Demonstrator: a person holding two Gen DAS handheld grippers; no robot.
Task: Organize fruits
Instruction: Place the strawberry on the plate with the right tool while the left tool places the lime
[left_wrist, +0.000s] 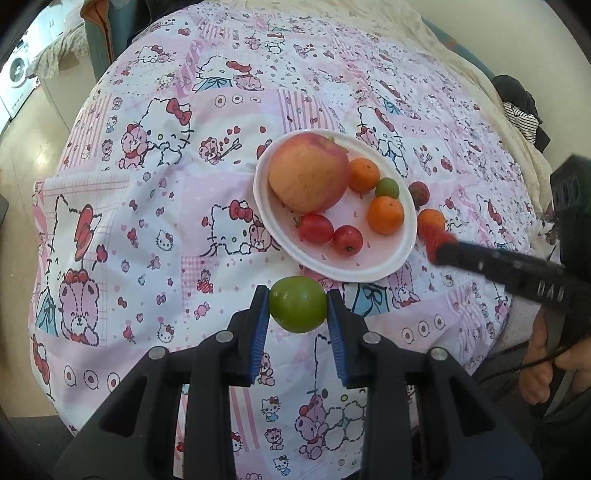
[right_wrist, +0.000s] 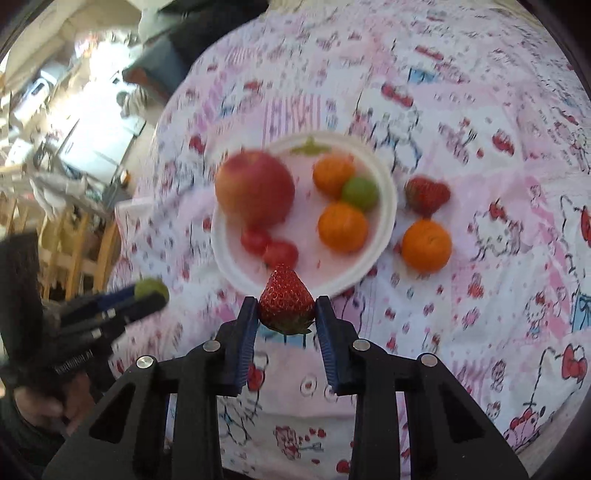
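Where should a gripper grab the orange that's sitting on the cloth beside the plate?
Best guess: come from above and pinch the loose orange across its widest middle, since it is round. Put one finger on the side facing the plate and one on the open cloth side. The strawberry just behind it crowds the other direction.

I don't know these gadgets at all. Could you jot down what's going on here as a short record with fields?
Setting: table under a pink cartoon-print cloth
Left gripper: shut on a green fruit
Right gripper: shut on a strawberry
White plate: holds an apple, two oranges, a small green fruit and two small red fruits
Off the plate: another strawberry and an orange on the cloth beside it
Person: a hand holding the right gripper's handle
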